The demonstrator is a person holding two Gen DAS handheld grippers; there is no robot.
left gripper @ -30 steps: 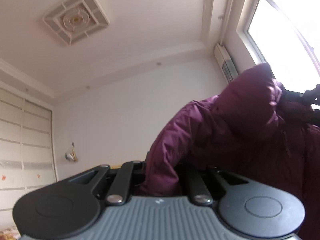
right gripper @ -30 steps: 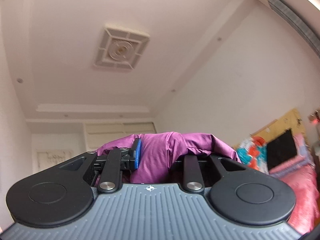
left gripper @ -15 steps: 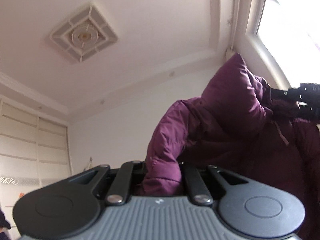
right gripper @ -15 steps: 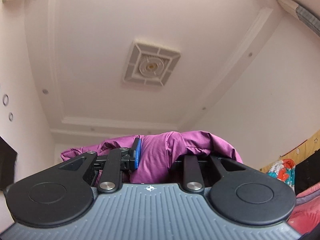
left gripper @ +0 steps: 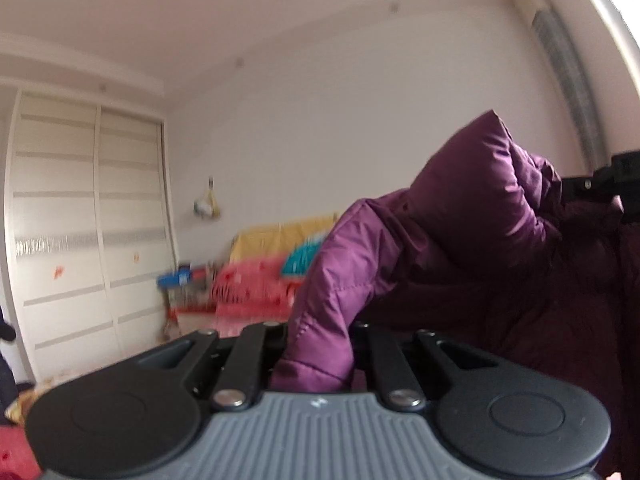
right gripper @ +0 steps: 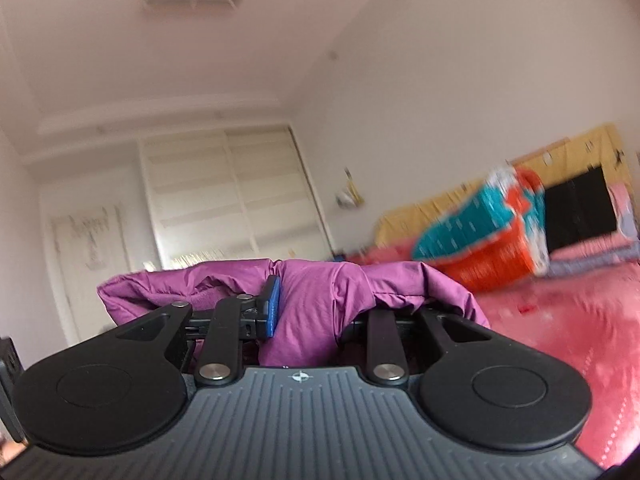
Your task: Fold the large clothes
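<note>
The purple padded jacket (left gripper: pixel 472 216) is pinched in both our tools: our left gripper (left gripper: pixel 316 356) clamps a quilted fold, our right gripper (right gripper: pixel 304 320) bites bunched fabric beside its blue pad (right gripper: pixel 273 307). It hangs between them in the air, above the pink bed (right gripper: pixel 560 320), the white wardrobe (left gripper: pixel 80 220) behind.

No words, brand names or numbers can be read in either view. The only mark is a small pale emblem moulded on the ribbed grey housing of each tool: on the left gripper (left gripper: pixel 319 354) a tiny angular logo, on the right gripper (right gripper: pixel 305 320) a small four-pointed star, neither legible as text
</note>
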